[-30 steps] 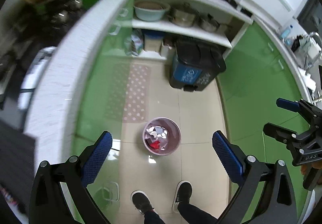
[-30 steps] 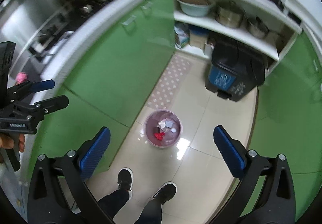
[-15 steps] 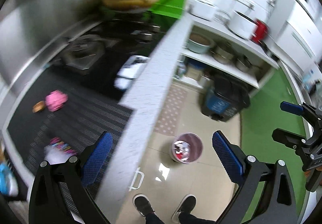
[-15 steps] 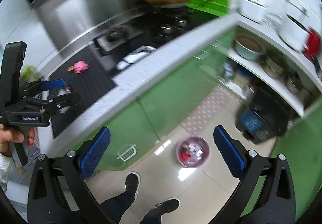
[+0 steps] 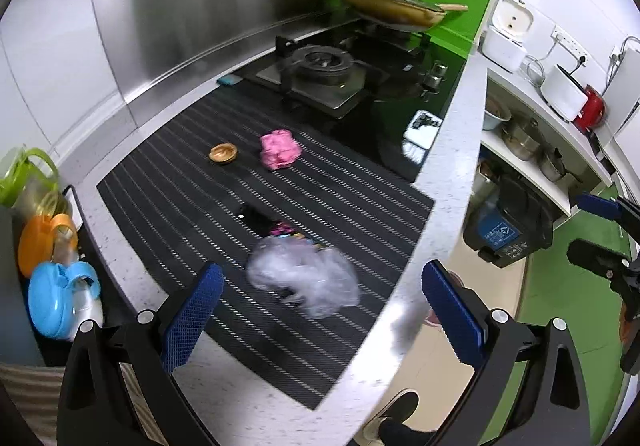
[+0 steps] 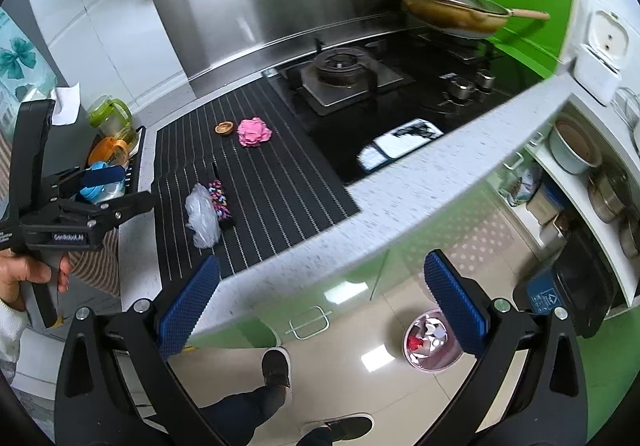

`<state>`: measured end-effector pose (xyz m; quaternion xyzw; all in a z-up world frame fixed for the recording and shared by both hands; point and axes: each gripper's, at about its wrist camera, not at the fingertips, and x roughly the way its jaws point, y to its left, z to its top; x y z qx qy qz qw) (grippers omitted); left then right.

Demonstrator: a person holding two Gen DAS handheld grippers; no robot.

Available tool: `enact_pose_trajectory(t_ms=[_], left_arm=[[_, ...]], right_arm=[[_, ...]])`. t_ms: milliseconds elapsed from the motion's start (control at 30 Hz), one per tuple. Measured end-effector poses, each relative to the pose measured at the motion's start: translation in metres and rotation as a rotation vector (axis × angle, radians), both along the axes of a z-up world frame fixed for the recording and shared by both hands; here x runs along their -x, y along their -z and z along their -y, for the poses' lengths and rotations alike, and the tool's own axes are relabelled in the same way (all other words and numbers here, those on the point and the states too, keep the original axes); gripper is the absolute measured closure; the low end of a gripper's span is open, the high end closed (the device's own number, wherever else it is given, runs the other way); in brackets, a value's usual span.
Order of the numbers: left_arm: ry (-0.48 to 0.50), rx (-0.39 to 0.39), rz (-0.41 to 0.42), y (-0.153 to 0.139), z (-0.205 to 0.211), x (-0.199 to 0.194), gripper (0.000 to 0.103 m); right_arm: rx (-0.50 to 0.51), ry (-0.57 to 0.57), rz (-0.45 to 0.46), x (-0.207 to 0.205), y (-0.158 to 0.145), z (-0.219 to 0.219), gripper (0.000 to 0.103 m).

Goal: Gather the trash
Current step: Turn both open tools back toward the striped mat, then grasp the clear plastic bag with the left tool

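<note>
Speckled grey table [image 6: 420,181] carries a black striped mat [image 5: 280,230] beside a gas hob [image 6: 344,79]; a lidded pan [image 6: 448,11] sits at the far corner. Green cabinet fronts run below, tiled floor under them.

Trash on the mat, largest first: crumpled clear plastic bag [image 5: 304,278] near the table's front edge, touching a dark patterned wrapper [image 6: 220,201]; pink crumpled wad [image 5: 279,148] mid-mat; small brown shell-like scrap [image 5: 223,153] just beside it.

Left hand-held gripper [image 5: 320,310] hovers over the clear bag, jaws wide apart, nothing in them. Right hand-held gripper [image 6: 320,306] hangs off the front edge over the floor, equally wide, empty.

Containers: small pink bin [image 6: 430,342] on the floor already holds red and white scraps. Black-and-blue pedal bin [image 6: 572,294] by the shelves is shut, contents hidden. Rack at the table's left edge holds green, orange and blue cups.

Risks, as judgement: thin bag likely slips or tears if pinched at one fold; grabbing it may drag the wrapper off the edge. Bin sits low and off to the side, so a drop from table height could miss. Left view is blurred, so alignment is uncertain.
</note>
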<state>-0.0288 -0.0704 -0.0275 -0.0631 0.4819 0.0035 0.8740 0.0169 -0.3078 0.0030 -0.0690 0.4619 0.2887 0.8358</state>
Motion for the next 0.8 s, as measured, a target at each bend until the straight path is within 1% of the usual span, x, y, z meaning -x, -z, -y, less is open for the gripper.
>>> enact_pose_trajectory(t_ms=[100,200,400,500,567,733,800], left_arm=[[0.01,0.013,-0.019,0.011,-0.016,-0.005,0.007],[0.027,0.021,-0.043,0.024,-0.023,-0.009,0.007],[0.008,0.066,-0.079,0.042,-0.028,-0.018,0.007],[-0.018,0.089,-0.099,0.053,-0.027,-0.021,0.007],[-0.052,0.097,-0.116,0.062,-0.027,-0.024,0.007],[-0.134,0.131,-0.155,0.08,-0.029,-0.029,0.007],[-0.172,0.16,-0.167,0.088,-0.029,-0.031,0.007]], right_arm=[[0.006,-0.008,-0.003,-0.006,0.005,-0.024,0.003],[0.014,-0.016,0.0,-0.01,0.009,-0.045,0.003],[0.04,-0.055,-0.012,-0.025,0.015,-0.073,0.003],[0.046,-0.081,-0.017,-0.037,0.019,-0.081,0.003],[0.04,-0.105,-0.025,-0.046,0.023,-0.086,0.003],[0.052,-0.207,-0.05,-0.067,0.034,-0.099,0.003],[0.053,-0.244,-0.055,-0.075,0.037,-0.102,0.003]])
